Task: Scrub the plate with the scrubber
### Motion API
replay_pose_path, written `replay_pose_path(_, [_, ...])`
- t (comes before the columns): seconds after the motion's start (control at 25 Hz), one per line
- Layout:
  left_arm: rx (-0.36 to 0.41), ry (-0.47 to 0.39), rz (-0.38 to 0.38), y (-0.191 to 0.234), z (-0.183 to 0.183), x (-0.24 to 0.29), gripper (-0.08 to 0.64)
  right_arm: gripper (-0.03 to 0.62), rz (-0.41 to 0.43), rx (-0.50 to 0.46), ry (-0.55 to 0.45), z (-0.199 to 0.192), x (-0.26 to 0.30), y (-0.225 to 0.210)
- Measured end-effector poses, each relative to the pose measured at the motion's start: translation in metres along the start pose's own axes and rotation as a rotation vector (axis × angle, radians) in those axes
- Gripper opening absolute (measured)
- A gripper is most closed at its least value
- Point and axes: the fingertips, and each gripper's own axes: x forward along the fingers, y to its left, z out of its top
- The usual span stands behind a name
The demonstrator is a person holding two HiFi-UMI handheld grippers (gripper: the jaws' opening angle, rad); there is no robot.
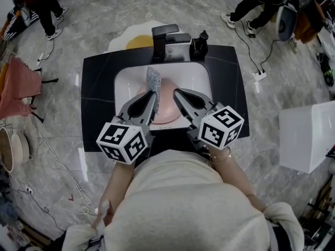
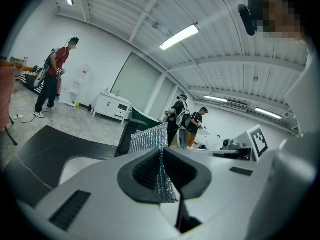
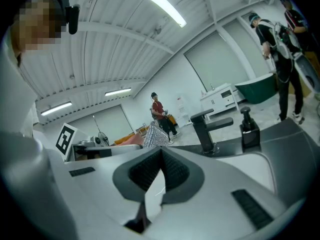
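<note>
Now the left gripper clamps the scrubber above the plate, while the right gripper is clenched empty.

The scrubber was glittery silver with a fine mesh weave. The plate was pale pink, the sink white and the surface black with faint pale veins. At 12 o'clock the faucet and soap dispenser were black, and the mat beyond them was white with a yellow centre. The left gripper and right gripper were grey with black ribbed jaws, and their marker cubes carried black-and-white squares. The floor was grey marble. At 9 o'clock a cloth was salmon pink, and at 3 o'clock a box was white.
</note>
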Motion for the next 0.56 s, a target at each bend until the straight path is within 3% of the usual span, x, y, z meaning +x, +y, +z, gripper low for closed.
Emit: replay_pose_path(0.56, [-0.015, 0.013, 0.017, 0.004, -0.0057, 0.0003, 0.04, 0.005, 0.011, 0.006, 0.029, -0.0073, 0.0029, -0.0012])
